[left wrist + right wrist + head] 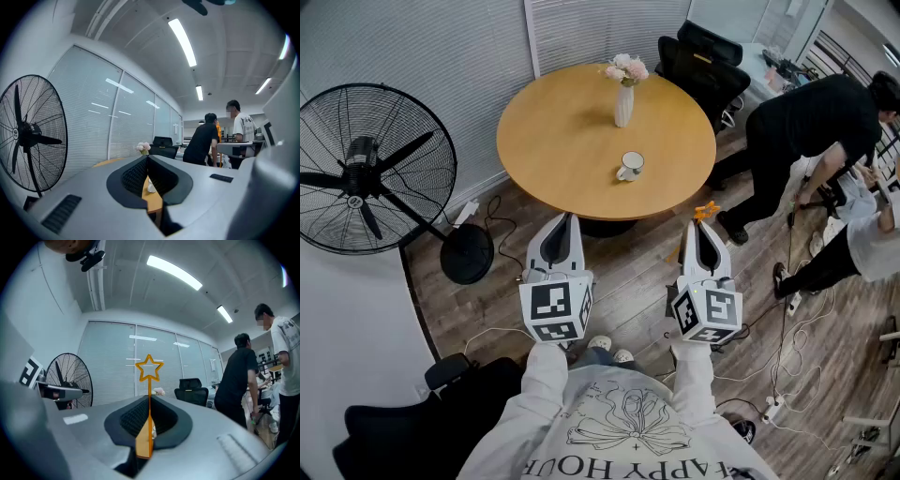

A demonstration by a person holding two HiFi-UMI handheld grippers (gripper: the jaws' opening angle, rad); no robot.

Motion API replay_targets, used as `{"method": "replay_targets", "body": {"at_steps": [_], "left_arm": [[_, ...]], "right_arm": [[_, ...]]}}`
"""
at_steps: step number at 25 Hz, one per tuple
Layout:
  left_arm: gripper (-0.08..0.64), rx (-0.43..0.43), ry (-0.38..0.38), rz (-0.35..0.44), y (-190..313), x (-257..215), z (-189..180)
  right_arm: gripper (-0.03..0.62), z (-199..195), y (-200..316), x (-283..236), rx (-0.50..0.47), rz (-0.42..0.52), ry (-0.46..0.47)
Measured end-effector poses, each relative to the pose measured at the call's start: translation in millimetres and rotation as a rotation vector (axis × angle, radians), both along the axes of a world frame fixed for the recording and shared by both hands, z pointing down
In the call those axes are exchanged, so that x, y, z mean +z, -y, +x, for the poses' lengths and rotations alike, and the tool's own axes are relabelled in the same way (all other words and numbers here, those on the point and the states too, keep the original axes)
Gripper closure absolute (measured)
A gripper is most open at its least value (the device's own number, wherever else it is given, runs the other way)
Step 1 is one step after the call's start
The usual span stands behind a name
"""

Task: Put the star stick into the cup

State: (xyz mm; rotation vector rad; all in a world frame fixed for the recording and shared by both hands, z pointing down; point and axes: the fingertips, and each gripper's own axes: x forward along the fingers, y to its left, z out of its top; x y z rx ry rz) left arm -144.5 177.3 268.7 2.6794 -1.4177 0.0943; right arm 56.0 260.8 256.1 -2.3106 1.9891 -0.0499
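Observation:
A white cup (630, 166) stands on the round wooden table (553, 131), toward its near edge. My right gripper (699, 228) hangs short of that edge, shut on the orange star stick (706, 211). In the right gripper view the star stick (149, 369) rises straight up from between the closed jaws of my right gripper (150, 400), star end outward. My left gripper (564, 223) hovers beside it, to the left, also short of the table. In the left gripper view my left gripper (147, 158) is shut with nothing in it; the cup (151, 188) shows small beyond the jaws.
A white vase of pink flowers (623, 92) stands behind the cup. A large black floor fan (366, 173) is at the left. Black office chairs (703, 56) sit behind the table. A person in black (811, 131) bends at the right. Cables and a power strip (773, 409) lie on the floor.

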Motion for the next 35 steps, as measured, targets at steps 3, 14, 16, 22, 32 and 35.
{"method": "replay_targets", "body": {"at_steps": [3,14,16,22,32,35], "left_arm": [[0.554,-0.001,-0.001,-0.003,6,-1,-1],[0.554,0.020,0.002,-0.001,26,6,0],[0.554,0.030,0.007,-0.006,28,10,2],[0.554,0.066,0.021,-0.022,30,19,6],[0.554,0.049,0.026,-0.050,54,32,16],[0.554,0.041,0.022,-0.054,65,35,26]], "right_arm": [[0.574,0,6,-1,0.001,-0.003,0.003],[0.574,0,21,8,0.036,0.004,0.021],[0.574,-2,22,9,0.040,0.008,0.023],[0.574,-7,23,16,0.055,0.000,0.034],[0.574,8,47,24,0.049,-0.014,0.048],[0.574,18,60,26,0.040,-0.015,0.049]]}}
